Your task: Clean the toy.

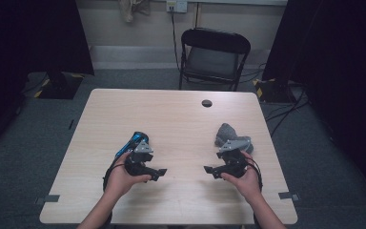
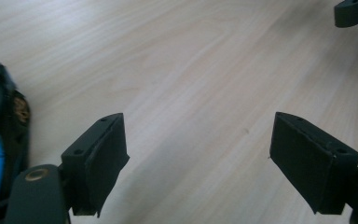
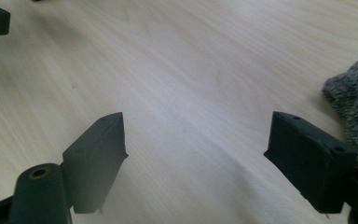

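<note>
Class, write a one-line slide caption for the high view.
Two hand-held grippers, left gripper and right gripper, jaws open, face each other between a blue object and grey cloth.

Legible text, labels, brands, numbers: none found. The blue object (image 1: 129, 142) beside the left gripper possibly carries a marking, too small and blurred to read.

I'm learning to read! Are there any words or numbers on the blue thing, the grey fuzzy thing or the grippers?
None: no word, number or label can be read anywhere.
Shiny blue and black object: some small gold-brown marking, too blurred to read.
Grey knitted cloth: plain, no text.
Left gripper and right gripper: plain black jaws, no text.
Light wooden table: no text.
</note>
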The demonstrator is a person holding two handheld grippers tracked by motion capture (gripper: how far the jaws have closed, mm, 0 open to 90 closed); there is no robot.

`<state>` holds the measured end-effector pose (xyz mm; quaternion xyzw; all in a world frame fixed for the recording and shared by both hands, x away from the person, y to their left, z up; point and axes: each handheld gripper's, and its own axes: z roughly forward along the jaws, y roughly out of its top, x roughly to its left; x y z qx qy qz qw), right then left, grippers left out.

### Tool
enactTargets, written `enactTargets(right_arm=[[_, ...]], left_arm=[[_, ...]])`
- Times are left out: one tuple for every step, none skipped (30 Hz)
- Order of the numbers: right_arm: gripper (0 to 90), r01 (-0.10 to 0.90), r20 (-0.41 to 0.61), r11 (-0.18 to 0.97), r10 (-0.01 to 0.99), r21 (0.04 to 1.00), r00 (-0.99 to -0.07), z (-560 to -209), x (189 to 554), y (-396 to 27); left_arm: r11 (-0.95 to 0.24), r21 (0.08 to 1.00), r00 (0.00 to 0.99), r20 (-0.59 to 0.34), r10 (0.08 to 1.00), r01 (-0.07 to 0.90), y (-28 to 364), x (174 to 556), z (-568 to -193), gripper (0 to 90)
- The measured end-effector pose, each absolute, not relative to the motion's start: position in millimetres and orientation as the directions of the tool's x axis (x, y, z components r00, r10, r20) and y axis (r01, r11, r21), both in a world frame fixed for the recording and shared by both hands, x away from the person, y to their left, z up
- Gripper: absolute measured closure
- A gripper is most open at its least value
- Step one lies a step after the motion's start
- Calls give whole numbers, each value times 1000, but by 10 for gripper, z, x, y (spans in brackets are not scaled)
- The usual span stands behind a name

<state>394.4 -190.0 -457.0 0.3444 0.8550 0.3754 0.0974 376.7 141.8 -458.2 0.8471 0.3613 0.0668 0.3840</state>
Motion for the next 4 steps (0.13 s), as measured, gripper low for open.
enactTargets(right_arm=[[187, 513, 85, 490, 659, 705, -747, -4586, 3924, -1886], [183, 515, 90, 495, 654, 699, -751, -4609, 3904, -1869], [183, 517, 95, 497, 650, 697, -754, -4630, 3893, -1860], [183, 518, 98, 497, 649, 696, -754, -4643, 3883, -1852]], left_arm=[[-453, 696, 736, -160, 658, 557, 1406, 3745, -4610, 184], [-453, 697, 737, -161, 657, 556, 1399, 3736, -4630, 182], [-454, 693, 737, -168, 654, 560, 1393, 3731, -4641, 182], [-457, 691, 740, -170, 651, 560, 1381, 3722, -4659, 182]])
